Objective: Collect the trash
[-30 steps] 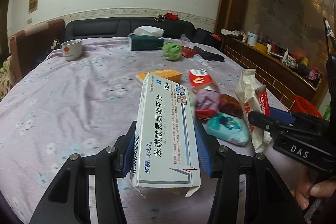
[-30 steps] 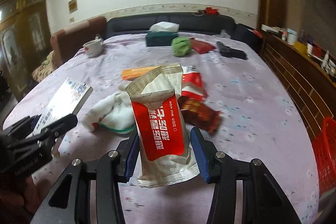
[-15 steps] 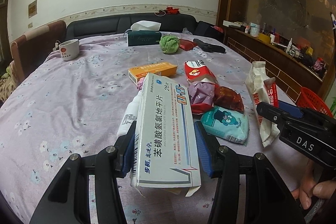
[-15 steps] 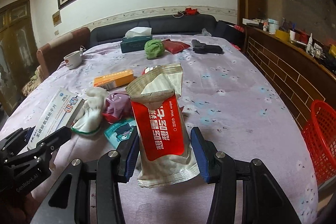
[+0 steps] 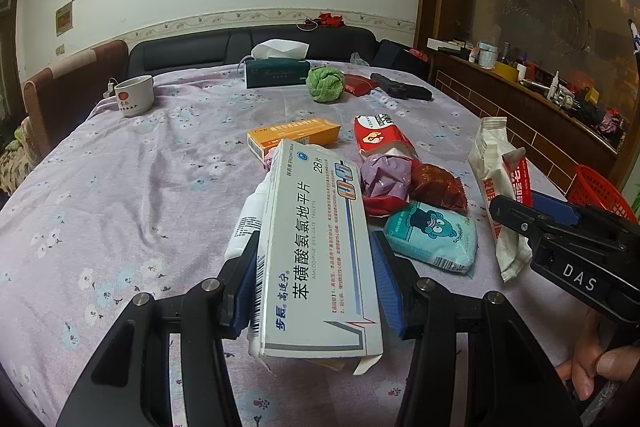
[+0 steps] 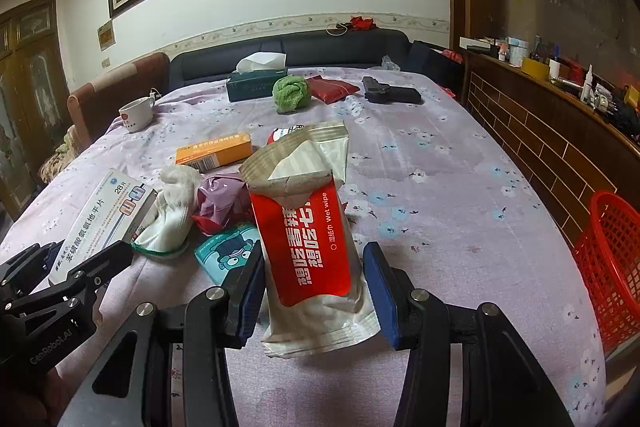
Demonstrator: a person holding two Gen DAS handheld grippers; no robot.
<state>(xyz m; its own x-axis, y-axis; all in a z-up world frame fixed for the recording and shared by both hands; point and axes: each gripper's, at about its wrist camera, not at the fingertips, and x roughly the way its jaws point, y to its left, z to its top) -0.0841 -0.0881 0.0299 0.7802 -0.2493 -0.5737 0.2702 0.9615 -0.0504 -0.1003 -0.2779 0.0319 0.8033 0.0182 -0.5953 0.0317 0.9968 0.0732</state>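
Note:
My left gripper (image 5: 316,279) is shut on a white and blue medicine box (image 5: 316,239) and holds it above the table. My right gripper (image 6: 316,291) is shut on a red and white wet wipe packet (image 6: 312,227), also lifted. The packet shows in the left wrist view (image 5: 500,183), the box in the right wrist view (image 6: 104,215). A pile of trash lies between them: an orange box (image 5: 292,137), a purple crumpled wrapper (image 5: 384,175), a dark red snack packet (image 5: 440,185), a teal tissue pack (image 5: 432,235), a white sock (image 6: 176,203).
A red mesh basket (image 6: 612,259) stands beside the table at the right. On the purple floral tablecloth (image 5: 140,167) farther back are a white mug (image 5: 134,101), a green tissue box (image 5: 276,71), a green cloth ball (image 5: 325,83), a red pouch (image 6: 330,89) and a black object (image 6: 390,93).
Both grippers have drawn back and risen with their items still held. More of the table and the red basket have come into view.

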